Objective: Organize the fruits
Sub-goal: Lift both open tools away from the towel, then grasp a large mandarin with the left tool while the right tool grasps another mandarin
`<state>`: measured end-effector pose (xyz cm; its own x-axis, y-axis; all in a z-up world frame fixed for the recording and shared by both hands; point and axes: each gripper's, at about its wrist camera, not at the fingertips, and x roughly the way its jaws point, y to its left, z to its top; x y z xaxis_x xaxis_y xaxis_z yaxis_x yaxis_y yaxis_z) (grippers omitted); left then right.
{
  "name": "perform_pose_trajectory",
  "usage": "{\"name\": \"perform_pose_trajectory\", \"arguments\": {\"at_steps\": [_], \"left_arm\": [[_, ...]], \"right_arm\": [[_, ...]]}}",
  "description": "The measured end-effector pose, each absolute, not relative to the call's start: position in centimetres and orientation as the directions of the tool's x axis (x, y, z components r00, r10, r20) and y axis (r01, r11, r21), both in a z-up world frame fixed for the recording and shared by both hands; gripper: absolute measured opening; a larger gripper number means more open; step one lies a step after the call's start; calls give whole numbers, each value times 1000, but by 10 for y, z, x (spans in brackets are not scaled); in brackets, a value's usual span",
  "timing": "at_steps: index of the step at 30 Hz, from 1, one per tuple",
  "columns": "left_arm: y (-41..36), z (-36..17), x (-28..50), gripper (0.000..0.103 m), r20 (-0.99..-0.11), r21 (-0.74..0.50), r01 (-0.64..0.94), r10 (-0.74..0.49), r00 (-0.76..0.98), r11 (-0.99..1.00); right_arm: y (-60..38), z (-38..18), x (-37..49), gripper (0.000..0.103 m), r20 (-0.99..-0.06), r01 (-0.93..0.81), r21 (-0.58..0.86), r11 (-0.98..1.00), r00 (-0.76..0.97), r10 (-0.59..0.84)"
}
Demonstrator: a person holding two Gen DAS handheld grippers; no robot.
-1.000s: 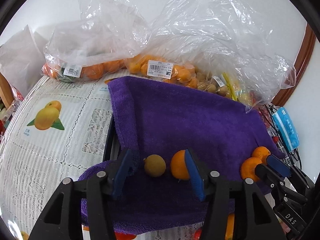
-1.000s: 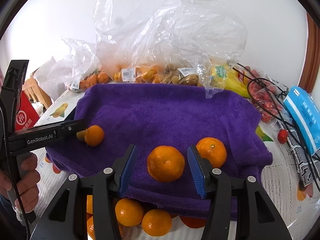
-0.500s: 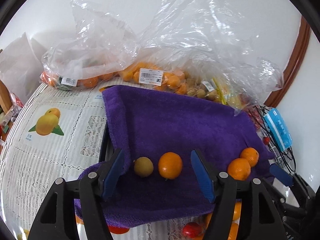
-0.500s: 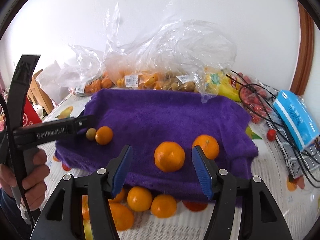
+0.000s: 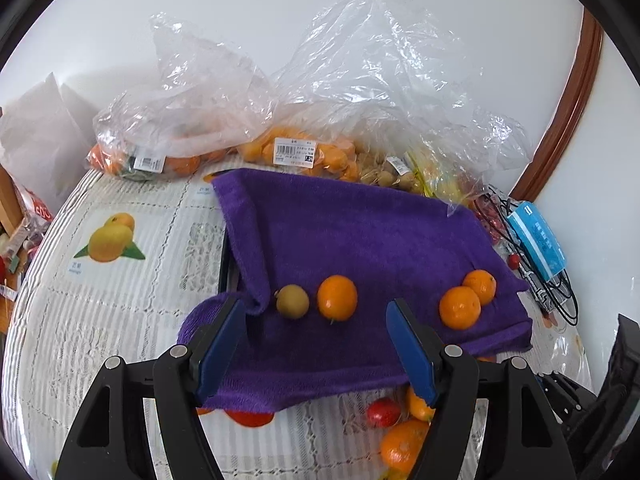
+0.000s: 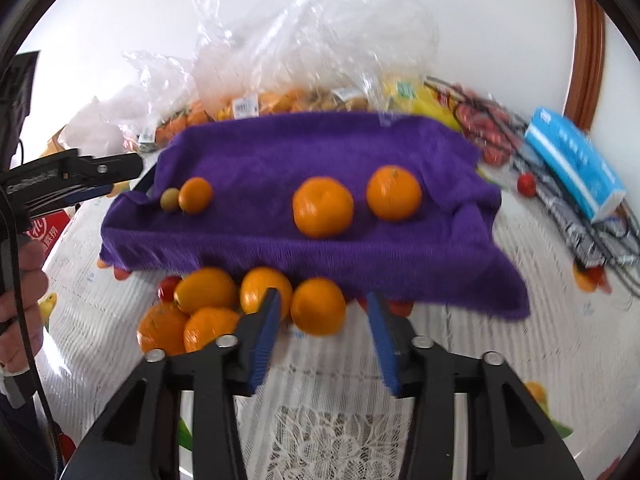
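Right gripper [image 6: 320,340] closing around loose orange [image 6: 318,306] below purple towel [image 6: 320,152], pads not yet touching. Judged firm, round, roll-prone; best pinched across widest part.

Right wrist view is motion-smeared; bag labels [image 6: 245,106] behind the purple towel [image 6: 320,152] are unreadable to me. Towel's front hem hides part of a red fruit [image 5: 250,417] and an orange [image 5: 419,403]. Fruit inside the plastic bags [image 5: 312,156] behind the towel I can't sort.
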<state>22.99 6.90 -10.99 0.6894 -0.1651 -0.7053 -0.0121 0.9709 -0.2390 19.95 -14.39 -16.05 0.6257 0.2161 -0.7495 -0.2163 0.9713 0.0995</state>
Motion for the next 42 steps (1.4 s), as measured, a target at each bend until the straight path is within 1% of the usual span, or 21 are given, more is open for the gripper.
{"name": "perform_pose_trajectory", "arguments": {"at_steps": [5,12,13,14,15,26,30,35,38,40,42], "left_arm": [[74,-117,216,71,-720,-216,-19,-146,678,976],[78,-127,199,71,-740,-187,-26,-124,661,982],[78,-128,198,71,-741,-191,-22,-129,659,981],[77,-130,197,71,-743,-195,-16,-137,655,981],[75,-132,196,71,-746,-200,-8,-147,650,980],[35,-148,180,70,-755,-266,126,-288,590,956],[22,-154,175,70,-759,-268,150,-304,576,952],[5,-159,172,64,-764,-245,179,-303,570,953],[-2,-164,176,54,-772,-242,178,-301,561,954],[-2,-164,176,41,-763,-261,178,-315,565,949],[-3,-164,175,41,-767,-255,180,-312,560,950]], "right_arm": [[-146,-168,201,39,-756,-211,107,972,617,218],[-140,-181,213,38,-779,-200,58,978,603,170],[-140,-182,214,37,-777,-197,60,978,607,170],[-141,-181,214,33,-772,-198,61,978,612,172],[-141,-181,214,32,-770,-203,61,977,613,175],[-168,-165,187,32,-732,-165,34,986,668,137],[-182,-166,171,32,-732,-152,47,987,668,138],[-187,-171,157,32,-731,-145,44,988,669,131],[-189,-174,153,32,-730,-141,54,989,669,135],[-190,-176,152,32,-734,-137,69,988,664,143],[-190,-177,150,32,-733,-139,85,987,662,157]]}}
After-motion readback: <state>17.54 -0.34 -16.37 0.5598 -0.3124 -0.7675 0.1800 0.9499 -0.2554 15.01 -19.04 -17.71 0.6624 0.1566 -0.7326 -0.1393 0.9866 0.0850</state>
